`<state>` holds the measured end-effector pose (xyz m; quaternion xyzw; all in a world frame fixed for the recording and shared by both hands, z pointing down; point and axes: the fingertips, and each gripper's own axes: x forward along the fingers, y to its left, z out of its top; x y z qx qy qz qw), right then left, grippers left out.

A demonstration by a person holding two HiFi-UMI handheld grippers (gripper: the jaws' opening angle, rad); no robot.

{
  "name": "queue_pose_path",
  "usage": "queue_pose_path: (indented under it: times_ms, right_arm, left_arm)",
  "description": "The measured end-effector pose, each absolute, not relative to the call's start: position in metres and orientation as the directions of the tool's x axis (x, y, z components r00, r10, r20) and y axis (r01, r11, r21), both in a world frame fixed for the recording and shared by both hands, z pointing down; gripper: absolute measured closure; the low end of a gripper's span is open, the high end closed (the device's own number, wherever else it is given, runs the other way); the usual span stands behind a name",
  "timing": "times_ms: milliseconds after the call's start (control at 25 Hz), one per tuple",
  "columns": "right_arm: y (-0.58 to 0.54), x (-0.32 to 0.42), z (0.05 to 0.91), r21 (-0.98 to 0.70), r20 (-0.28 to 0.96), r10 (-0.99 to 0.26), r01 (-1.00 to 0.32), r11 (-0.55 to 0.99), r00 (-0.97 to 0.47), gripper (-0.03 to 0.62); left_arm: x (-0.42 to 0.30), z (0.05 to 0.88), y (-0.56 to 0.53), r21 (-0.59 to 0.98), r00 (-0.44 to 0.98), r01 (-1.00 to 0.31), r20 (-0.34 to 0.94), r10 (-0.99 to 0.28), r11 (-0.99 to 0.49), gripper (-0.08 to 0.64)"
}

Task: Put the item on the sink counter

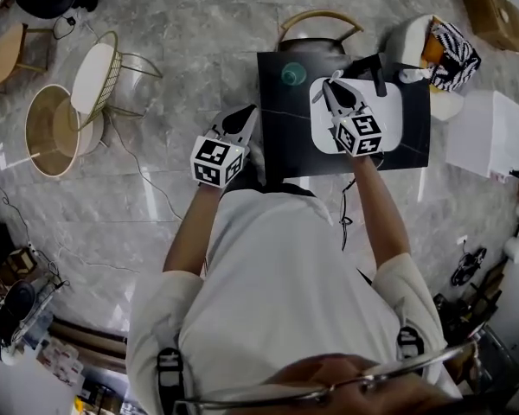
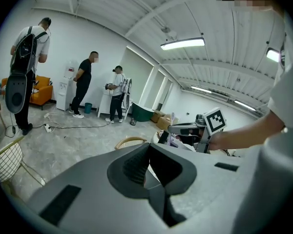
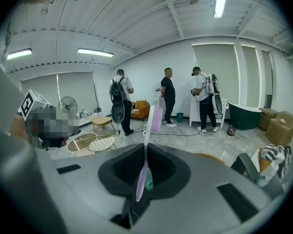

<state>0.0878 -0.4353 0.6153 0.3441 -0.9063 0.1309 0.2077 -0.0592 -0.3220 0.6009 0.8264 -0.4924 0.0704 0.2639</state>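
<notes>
From the head view, the black sink counter [image 1: 281, 137] with a white basin [image 1: 394, 115] lies straight ahead. My right gripper [image 1: 330, 86] hovers over the basin's left part, shut on a toothbrush [image 1: 325, 78]. In the right gripper view the toothbrush [image 3: 147, 147] stands upright between the jaws, lilac handle low, pink bristles on top. My left gripper [image 1: 251, 112] hangs by the counter's left edge; its jaws [image 2: 147, 157] are shut with nothing in them. A green cup [image 1: 293, 74] sits on the counter's far left.
A chair with a curved wooden back [image 1: 320, 17] stands behind the counter. A striped bag [image 1: 454, 54] and a white box [image 1: 493, 132] are at the right. A wire chair [image 1: 99, 74] and a round tub [image 1: 52, 130] sit left. Three people [image 3: 168, 96] stand far off.
</notes>
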Motion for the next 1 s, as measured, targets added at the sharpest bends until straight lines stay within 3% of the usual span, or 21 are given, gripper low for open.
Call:
queue_pose_path:
  times_ms: [240, 1000]
  right_arm:
    - [-0.469, 0.079, 0.646, -0.036, 0.490, -0.620, -0.724, 0.689, -0.614, 0.566]
    - [-0.507, 0.034, 0.723, 0.002, 0.607, -0.581, -0.731, 0.683, -0.541, 0.565]
  left_arm:
    - [-0.065, 0.623, -0.327, 0.401, 0.516, -0.842, 0.404, -0.755, -0.361, 0.555]
    - [-0.070, 0.645, -0.338, 0.462, 0.578, -0.798, 0.404, -0.709, -0.388, 0.555]
